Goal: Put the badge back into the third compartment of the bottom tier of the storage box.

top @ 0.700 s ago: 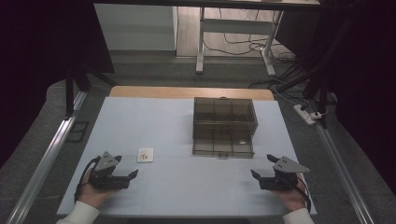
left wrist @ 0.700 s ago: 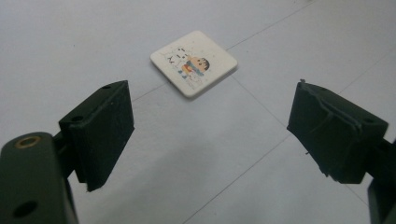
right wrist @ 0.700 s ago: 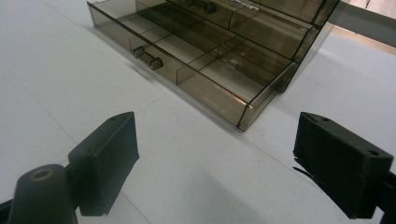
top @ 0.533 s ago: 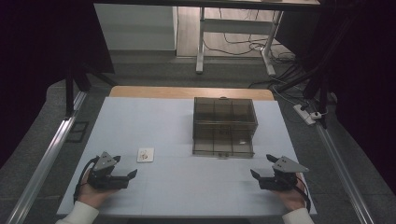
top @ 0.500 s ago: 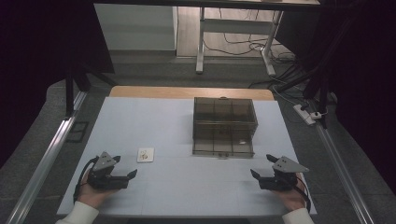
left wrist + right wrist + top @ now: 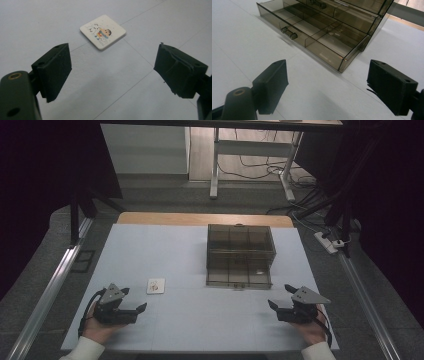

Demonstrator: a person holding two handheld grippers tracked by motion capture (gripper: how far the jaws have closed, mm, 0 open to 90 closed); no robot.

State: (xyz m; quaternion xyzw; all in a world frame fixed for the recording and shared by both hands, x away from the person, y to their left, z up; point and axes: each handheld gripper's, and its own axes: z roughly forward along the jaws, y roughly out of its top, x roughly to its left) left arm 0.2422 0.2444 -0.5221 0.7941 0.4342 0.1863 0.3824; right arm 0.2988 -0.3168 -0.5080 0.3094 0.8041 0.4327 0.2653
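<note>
A small white square tile (image 6: 155,285) with a cartoon picture lies flat on the pale table (image 6: 165,250), left of centre. In the left gripper view the tile (image 6: 103,31) lies a short way beyond the jaws. My left gripper (image 6: 134,302) (image 6: 112,71) rests near the front left edge, open, with nothing between its jaws. A smoky clear plastic drawer box (image 6: 240,254) stands right of centre, its bottom drawer (image 6: 312,32) pulled out toward me, with a clear handle (image 6: 289,33). My right gripper (image 6: 279,297) (image 6: 327,86) sits at the front right, open and empty.
The drawer is split into several compartments. A metal rail (image 6: 45,290) runs along the table's left side and another (image 6: 370,305) along the right. A power strip (image 6: 327,242) lies on the floor at the right. Desk legs and cables (image 6: 280,170) stand beyond the far edge.
</note>
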